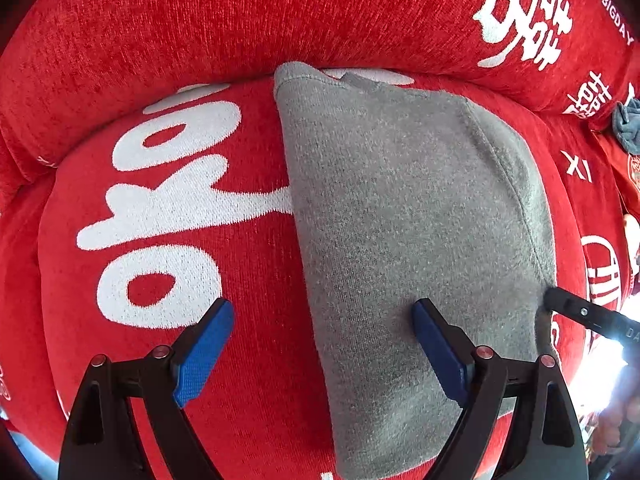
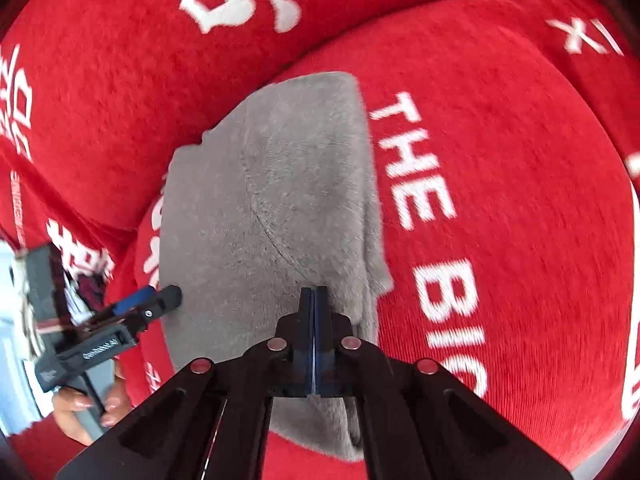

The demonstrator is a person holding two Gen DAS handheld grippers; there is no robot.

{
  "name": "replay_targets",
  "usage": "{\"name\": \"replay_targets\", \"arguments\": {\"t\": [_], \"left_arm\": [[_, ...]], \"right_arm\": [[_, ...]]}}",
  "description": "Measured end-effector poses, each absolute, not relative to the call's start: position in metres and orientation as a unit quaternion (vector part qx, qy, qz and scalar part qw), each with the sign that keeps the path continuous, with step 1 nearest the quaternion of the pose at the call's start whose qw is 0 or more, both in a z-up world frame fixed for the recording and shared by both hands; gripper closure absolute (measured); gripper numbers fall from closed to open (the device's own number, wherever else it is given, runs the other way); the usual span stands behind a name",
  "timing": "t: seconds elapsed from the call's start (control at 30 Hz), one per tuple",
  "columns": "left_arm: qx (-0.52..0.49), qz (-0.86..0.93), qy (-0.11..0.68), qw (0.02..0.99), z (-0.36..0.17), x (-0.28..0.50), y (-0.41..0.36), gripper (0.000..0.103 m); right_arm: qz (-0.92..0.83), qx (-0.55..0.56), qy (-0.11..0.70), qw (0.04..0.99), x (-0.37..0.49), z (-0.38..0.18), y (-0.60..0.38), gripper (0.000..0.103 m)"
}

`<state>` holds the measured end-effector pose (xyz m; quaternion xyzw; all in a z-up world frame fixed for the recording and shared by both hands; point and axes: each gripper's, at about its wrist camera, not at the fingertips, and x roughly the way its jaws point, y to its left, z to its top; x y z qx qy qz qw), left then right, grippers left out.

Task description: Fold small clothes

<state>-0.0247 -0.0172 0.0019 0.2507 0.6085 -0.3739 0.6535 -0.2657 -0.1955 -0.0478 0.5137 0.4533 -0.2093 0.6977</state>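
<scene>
Cloth, a gray fleece garment (image 1: pixel 400 220), lay folded on the red cushion (image 1: pixel 180 360). Left gripper (image 1: pixel 324 344) stood wide open over its edge, holding nothing. Right gripper (image 2: pixel 315 300) was pinched shut and empty, likely to press the fold flat.

Grey garment (image 2: pixel 276 200) — folded, fleecy, a curved seam across it — lies flat on a red cushion (image 2: pixel 500 160) with white lettering "THE BIG". Right gripper (image 2: pixel 315 294): blue pads pressed together, tips over the garment's near right portion; whether cloth is pinched cannot be told. Left gripper (image 2: pixel 160 298) at the garment's left edge — held by a hand (image 2: pixel 80 408).
</scene>
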Motion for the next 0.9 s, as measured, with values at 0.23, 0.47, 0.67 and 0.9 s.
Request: {"name": "replay_targets", "arguments": {"t": [0.23, 0.47, 0.67, 0.9], "left_arm": [[0.262, -0.375, 0.607, 0.649, 0.004, -0.025, -0.019, 0.012], [0.27, -0.378, 0.606, 0.646, 0.002, -0.027, -0.023, 0.012], [0.265, -0.375, 0.614, 0.642, 0.003, -0.026, -0.021, 0.012], [0.267, -0.381, 0.603, 0.648, 0.011, -0.028, -0.017, 0.0]], "right_arm": [[-0.264, 0.536, 0.462, 0.655, -0.306, -0.039, -0.194, 0.094], [-0.288, 0.57, 0.433, 0.636, -0.338, -0.036, -0.194, 0.091], [-0.285, 0.57, 0.439, 0.633, -0.338, -0.037, -0.193, 0.081], [-0.282, 0.563, 0.439, 0.641, -0.331, -0.033, -0.198, 0.06]]}}
